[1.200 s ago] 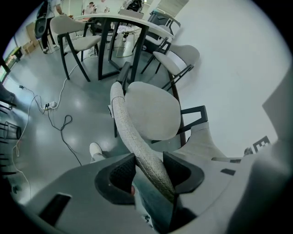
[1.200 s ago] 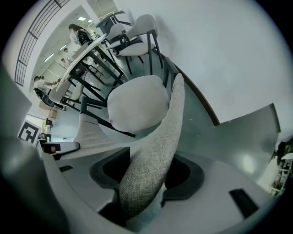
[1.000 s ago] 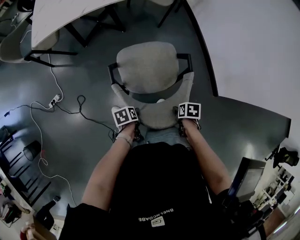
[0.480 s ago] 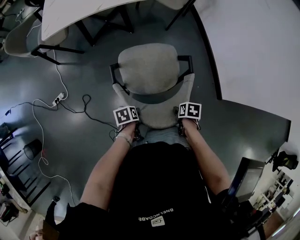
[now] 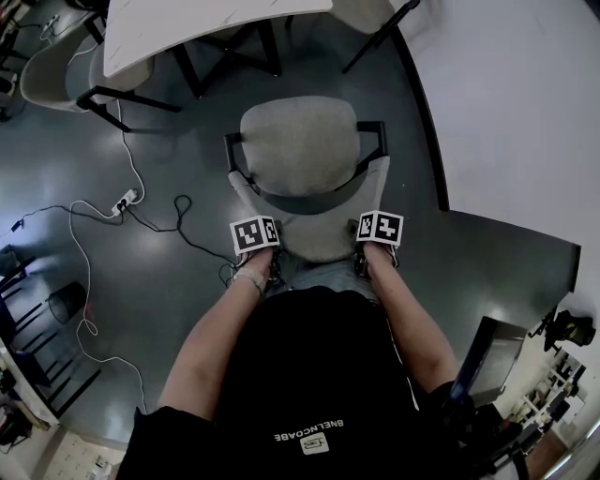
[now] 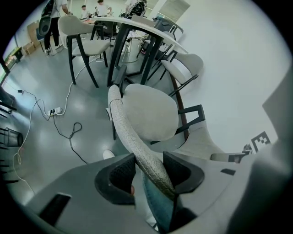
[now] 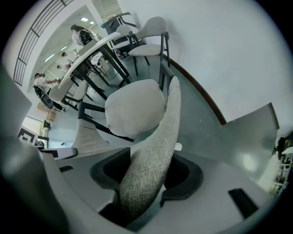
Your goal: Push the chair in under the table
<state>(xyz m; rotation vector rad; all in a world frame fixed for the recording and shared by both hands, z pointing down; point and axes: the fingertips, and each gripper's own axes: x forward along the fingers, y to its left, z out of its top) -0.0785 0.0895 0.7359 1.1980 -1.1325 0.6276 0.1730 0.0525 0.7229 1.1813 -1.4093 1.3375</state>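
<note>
A grey upholstered chair with a round seat point(image 5: 298, 145) and dark arm frames stands in front of me, facing the white table point(image 5: 206, 21) at the top of the head view. My left gripper point(image 5: 255, 236) is shut on the left end of the curved backrest point(image 5: 314, 225). My right gripper point(image 5: 379, 229) is shut on its right end. In the left gripper view the woven backrest point(image 6: 132, 141) runs between the pads of the left gripper point(image 6: 149, 171). The right gripper view shows the backrest point(image 7: 158, 151) filling the right gripper point(image 7: 146, 176). The seat stands short of the table edge.
Another grey chair point(image 5: 52, 80) sits at the table's left side, and one more point(image 7: 153, 29) stands by the white wall point(image 5: 525, 94). A power strip with cables point(image 5: 122, 200) lies on the dark floor to the left. A small bin point(image 5: 64, 300) stands further left.
The table, the cables and the floor have slid down in the head view: the chair and both grippers have moved toward the table. Both grips are unchanged.
</note>
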